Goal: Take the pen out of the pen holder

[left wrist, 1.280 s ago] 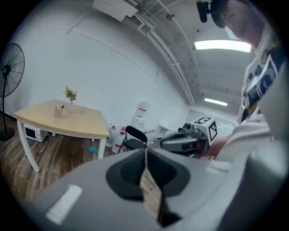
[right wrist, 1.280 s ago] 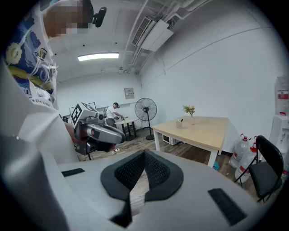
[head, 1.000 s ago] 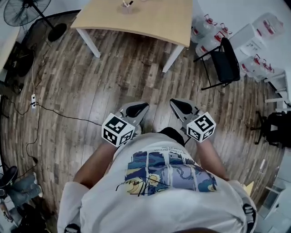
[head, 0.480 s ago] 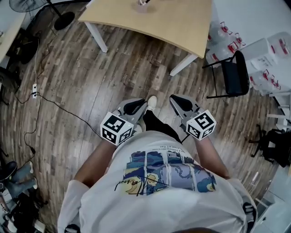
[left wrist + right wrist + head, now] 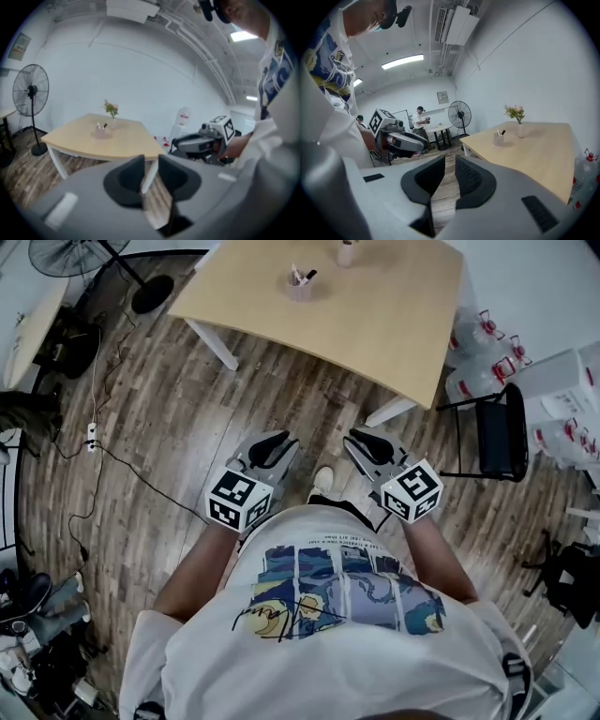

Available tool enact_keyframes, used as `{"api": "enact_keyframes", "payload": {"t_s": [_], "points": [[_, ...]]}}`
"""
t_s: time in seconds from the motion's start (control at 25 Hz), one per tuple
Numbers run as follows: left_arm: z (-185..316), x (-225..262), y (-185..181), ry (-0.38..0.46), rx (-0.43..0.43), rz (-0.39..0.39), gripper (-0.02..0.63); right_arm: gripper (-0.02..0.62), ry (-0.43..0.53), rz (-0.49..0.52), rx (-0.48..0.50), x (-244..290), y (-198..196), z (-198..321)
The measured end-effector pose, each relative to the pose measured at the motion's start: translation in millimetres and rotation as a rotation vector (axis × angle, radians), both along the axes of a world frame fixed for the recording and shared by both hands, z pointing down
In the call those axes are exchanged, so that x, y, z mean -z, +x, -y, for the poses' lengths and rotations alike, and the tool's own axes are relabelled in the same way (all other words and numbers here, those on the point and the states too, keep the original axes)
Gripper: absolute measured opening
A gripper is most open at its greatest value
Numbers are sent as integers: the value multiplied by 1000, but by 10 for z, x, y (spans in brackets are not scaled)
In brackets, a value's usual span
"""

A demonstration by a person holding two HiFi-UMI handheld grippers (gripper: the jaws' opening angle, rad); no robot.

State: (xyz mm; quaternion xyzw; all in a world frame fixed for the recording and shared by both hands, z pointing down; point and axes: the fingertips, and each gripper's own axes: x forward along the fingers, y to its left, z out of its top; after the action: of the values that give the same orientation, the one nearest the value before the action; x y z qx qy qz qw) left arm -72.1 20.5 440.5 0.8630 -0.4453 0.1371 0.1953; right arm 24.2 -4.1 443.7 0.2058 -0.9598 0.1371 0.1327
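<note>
A pinkish pen holder with a dark pen and light ones stands on the wooden table, far ahead of both grippers. My left gripper and right gripper hang side by side over the floor, short of the table. In the left gripper view the pen holder is small and distant; the left gripper is opening, with only floor between its jaws. The right gripper shows a gap with nothing in it, and the pen holder sits beyond.
A vase with flowers stands behind the holder. A black chair and water jugs are right of the table. A fan and a floor cable lie at left. Another person stands far back.
The person has walked toward the table. Both grippers came along, and the table with the pen holder has slid further into view and closer.
</note>
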Motion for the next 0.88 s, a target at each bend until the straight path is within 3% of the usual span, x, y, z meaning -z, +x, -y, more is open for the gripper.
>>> {"api": "enact_keyframes", "payload": {"t_s": [0.24, 0.52, 0.68, 0.88], "points": [[728, -29, 111, 21, 17, 63, 120, 73, -35, -20, -4, -222, 246, 511], [1514, -113, -72, 37, 7, 119, 103, 83, -50, -9, -76, -263, 298, 914], [2076, -215, -232, 50, -19, 137, 104, 83, -46, -29, -153, -260, 366, 1129], [2910, -327, -388, 53, -70, 144, 106, 83, -78, -58, -320, -285, 496, 1479]]}}
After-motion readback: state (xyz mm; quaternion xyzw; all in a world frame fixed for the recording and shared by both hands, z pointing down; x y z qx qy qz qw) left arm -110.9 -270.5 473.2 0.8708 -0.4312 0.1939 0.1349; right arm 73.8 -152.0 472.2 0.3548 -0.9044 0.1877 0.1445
